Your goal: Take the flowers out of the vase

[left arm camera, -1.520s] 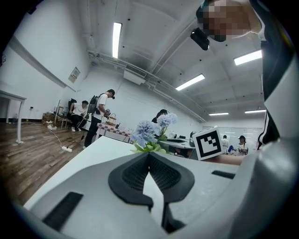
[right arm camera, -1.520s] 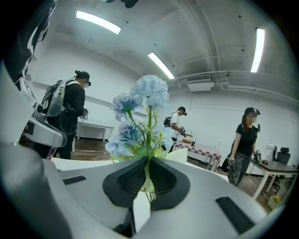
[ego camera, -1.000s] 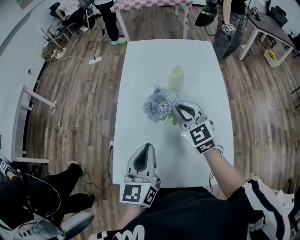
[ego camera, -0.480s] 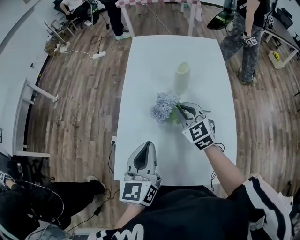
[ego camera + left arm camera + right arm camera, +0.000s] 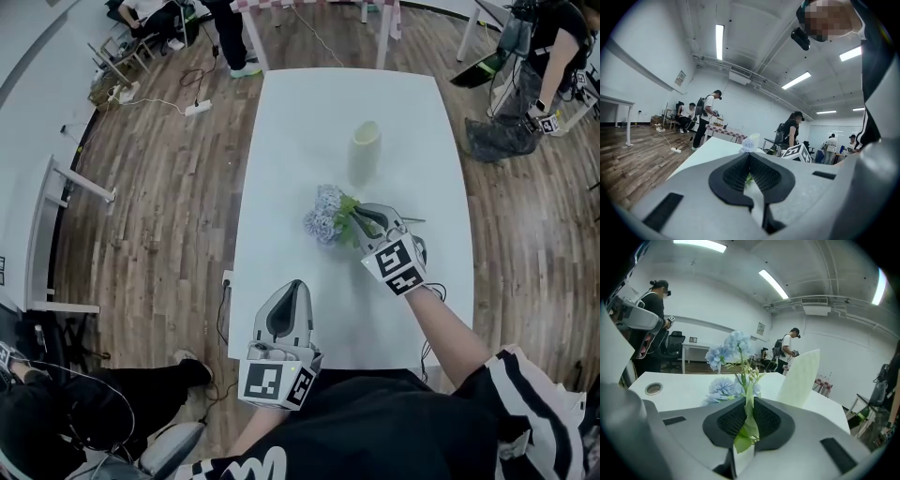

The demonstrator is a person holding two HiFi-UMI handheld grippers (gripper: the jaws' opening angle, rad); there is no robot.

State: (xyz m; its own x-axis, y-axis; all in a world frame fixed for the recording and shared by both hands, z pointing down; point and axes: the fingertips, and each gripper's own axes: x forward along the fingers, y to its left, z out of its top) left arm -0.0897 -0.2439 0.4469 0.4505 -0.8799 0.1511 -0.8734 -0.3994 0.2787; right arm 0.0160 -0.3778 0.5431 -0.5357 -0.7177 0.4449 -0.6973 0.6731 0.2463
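Flowers [image 5: 326, 214] are out of the vase [image 5: 365, 150], at the middle of the table [image 5: 281, 122], stems clamped in my right gripper [image 5: 362, 218]. My left gripper [image 5: 294, 287], jaws together and empty, hovers at the near edge. I should lay the blooms flat before releasing them, well apart from the vase.

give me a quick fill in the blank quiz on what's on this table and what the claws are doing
1. The right claw is shut on the stem of the ___ flowers.
2. The vase stands upright on the ___ table, apart from the flowers.
3. The left claw is shut and holds ___.

Missing words: blue; white; nothing
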